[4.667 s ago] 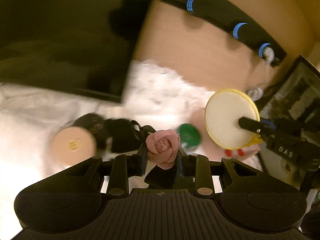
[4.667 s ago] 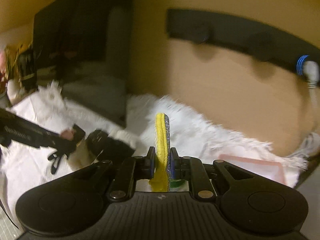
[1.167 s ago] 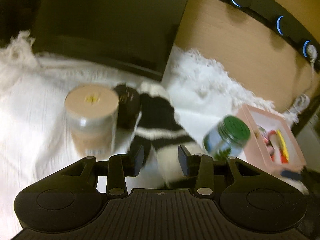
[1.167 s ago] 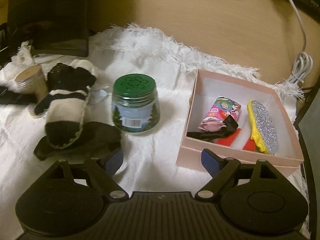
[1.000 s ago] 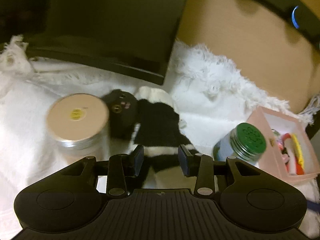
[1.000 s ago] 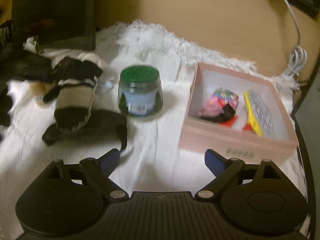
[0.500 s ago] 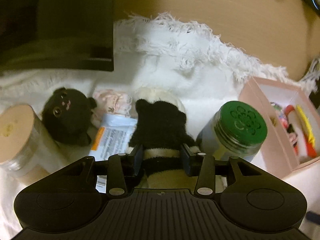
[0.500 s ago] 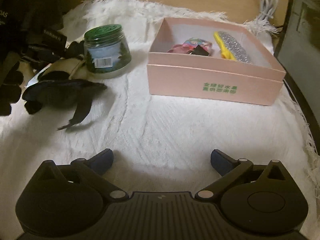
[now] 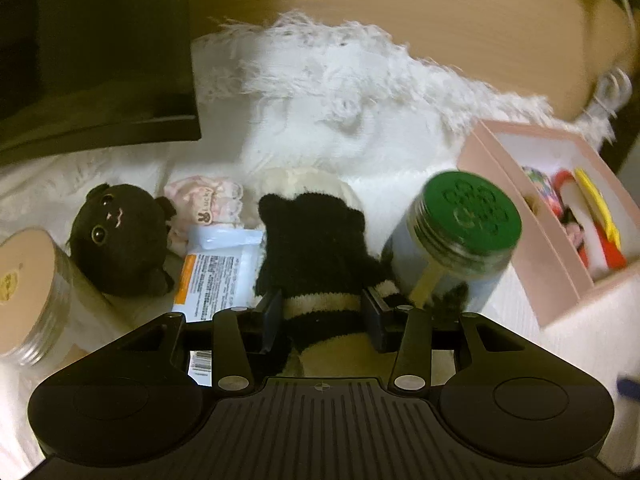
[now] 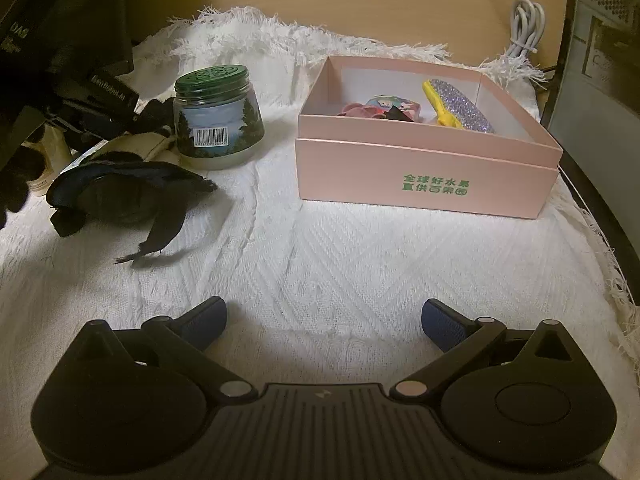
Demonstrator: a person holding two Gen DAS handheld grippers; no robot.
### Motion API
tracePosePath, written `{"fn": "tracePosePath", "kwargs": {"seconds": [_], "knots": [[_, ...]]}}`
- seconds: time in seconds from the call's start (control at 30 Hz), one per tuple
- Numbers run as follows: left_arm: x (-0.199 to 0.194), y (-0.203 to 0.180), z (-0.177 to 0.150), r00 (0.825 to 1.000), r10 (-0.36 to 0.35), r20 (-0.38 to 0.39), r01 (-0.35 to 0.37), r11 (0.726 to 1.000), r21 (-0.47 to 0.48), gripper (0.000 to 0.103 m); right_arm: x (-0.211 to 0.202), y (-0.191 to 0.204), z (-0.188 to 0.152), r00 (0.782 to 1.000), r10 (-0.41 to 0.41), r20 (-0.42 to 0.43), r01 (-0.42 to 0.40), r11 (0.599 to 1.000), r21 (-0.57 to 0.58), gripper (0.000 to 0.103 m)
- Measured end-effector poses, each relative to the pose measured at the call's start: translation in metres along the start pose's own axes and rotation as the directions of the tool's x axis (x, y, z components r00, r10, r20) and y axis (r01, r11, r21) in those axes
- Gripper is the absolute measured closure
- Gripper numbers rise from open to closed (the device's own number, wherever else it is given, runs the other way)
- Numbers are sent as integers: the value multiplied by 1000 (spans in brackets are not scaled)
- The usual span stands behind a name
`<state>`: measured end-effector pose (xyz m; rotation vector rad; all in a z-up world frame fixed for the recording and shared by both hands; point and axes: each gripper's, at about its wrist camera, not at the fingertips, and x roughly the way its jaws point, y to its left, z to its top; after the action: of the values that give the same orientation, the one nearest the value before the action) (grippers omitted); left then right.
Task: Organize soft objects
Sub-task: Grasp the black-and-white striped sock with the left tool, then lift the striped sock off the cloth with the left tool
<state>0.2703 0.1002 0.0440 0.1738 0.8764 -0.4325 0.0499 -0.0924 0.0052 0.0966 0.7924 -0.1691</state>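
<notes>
My left gripper (image 9: 323, 310) is shut on a black and cream striped fuzzy sock (image 9: 316, 256) lying on the white cloth. A black plush cat (image 9: 118, 240) and a pink baby sock (image 9: 204, 204) lie to its left. The pink box (image 10: 426, 168) stands to the right and holds a pink flower, a colourful pouch (image 10: 394, 106) and a yellow glitter sponge (image 10: 460, 110). My right gripper (image 10: 323, 326) is open and empty, low over the cloth in front of the box. A black eye mask (image 10: 120, 188) lies at the left in the right wrist view.
A green-lidded glass jar (image 9: 460, 232) stands just right of the sock, also in the right wrist view (image 10: 218, 120). A tan-lidded jar (image 9: 28, 292) is at the left. A plastic packet (image 9: 216, 272) lies under the sock. A dark monitor base (image 9: 100, 120) is behind. A white cable (image 10: 524, 28) hangs at the back right.
My left gripper has gone from open above the sock to closed on it and has moved closer. My right gripper has drawn back from the box and stays open.
</notes>
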Motion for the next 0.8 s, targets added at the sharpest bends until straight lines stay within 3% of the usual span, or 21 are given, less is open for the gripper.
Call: {"fn": "tracePosePath", "kwargs": {"seconds": [0.17,0.33,0.67,0.8], "knots": [[-10,7,-9,999,-41,-12,41,999,26,56,0,0,-1,1000,0,1,0,1000,0,0],[-26,13,-22,1000,-26,-14,27,997,68,56,-1,0,-1,1000,-1,1,1,1000,1,0],[-23,16,-21,996,-79,-52,78,997,-14,58,-2,0,-1,1000,-1,8,1,1000,2,0],[-41,29,-12,992,-125,-10,122,981,-150,58,-3,0,-1,1000,-1,9,1,1000,2,0]]}}
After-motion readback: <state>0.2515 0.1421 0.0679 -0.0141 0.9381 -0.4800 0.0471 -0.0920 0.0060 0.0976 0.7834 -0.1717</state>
